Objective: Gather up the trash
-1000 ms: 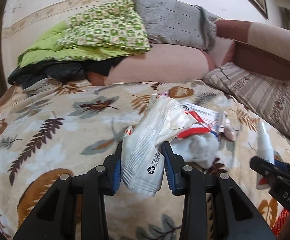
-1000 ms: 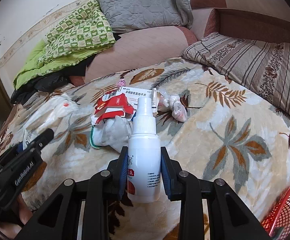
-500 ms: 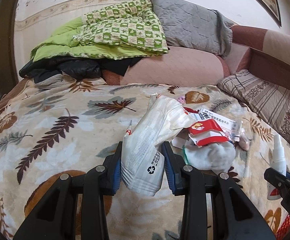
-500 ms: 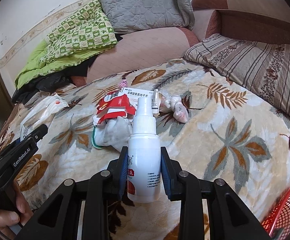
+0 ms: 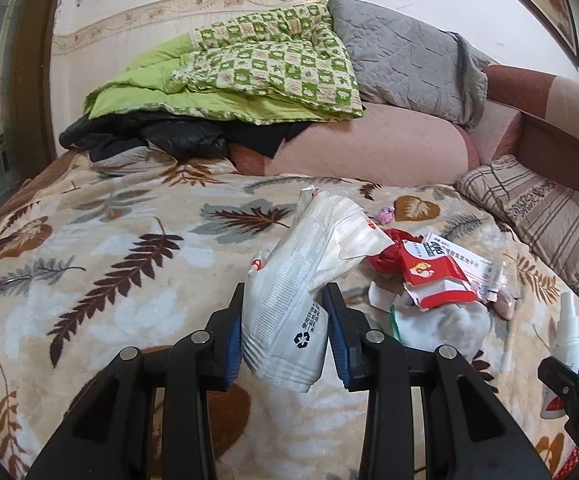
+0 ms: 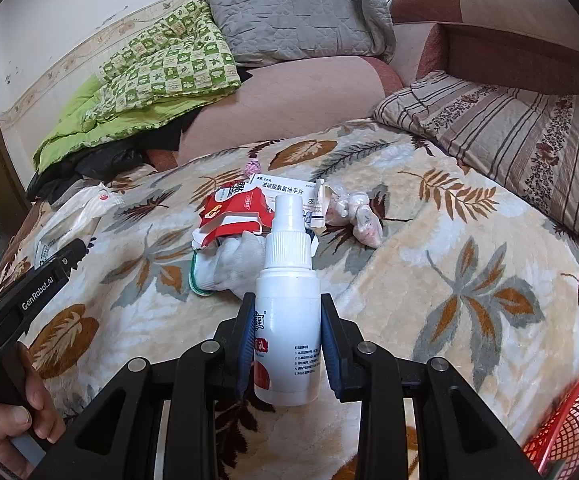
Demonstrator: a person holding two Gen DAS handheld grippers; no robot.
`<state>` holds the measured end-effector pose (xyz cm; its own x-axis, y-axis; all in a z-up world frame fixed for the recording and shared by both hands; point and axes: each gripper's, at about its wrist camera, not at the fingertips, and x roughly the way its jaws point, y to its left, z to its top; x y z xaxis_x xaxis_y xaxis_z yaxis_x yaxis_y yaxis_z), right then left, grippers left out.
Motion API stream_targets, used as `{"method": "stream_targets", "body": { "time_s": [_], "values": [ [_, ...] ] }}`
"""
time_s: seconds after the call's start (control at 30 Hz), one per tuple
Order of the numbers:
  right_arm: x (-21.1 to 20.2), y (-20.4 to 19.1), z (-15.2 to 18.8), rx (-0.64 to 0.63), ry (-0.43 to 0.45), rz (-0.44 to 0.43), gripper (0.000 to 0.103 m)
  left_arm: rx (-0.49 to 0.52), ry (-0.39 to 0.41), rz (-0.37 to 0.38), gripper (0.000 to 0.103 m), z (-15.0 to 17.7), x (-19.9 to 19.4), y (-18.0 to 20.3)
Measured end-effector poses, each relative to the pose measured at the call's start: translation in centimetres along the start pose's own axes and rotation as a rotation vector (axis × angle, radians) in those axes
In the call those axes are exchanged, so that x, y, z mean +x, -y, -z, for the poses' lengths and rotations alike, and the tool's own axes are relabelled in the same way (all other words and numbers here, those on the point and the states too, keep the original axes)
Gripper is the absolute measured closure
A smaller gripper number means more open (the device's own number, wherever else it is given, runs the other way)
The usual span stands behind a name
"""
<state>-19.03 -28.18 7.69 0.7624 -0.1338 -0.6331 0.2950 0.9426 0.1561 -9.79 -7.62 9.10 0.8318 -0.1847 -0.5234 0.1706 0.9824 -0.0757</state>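
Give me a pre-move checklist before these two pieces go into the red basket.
1. Left gripper shut on the white wrapper: ok, both fingers press its lower half.
2. Right gripper shut on the spray bottle: ok, clamped on the body, nozzle pointing forward.
3. Red basket located: ok, at the lower right corner of the right wrist view; only its rim shows.
4. Room inside the basket: cannot tell.
5. Wrapper hanging free of the remaining pile: ok, it is lifted above the blanket.
6. Trash left to collect: not ok, the red packet, medicine box and crumpled white cloth remain on the blanket.
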Motion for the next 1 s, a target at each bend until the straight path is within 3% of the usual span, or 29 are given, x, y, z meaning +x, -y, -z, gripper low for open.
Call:
{"method": "stream_targets", "body": {
  "time_s": [1.0],
  "values": [
    [0.2, -1.3, 0.1, -0.051, 0.008, -0.030, 0.071, -0.039, 0.024, -0.052, 0.068, -0.4, -0.3, -1.2]
  ]
}}
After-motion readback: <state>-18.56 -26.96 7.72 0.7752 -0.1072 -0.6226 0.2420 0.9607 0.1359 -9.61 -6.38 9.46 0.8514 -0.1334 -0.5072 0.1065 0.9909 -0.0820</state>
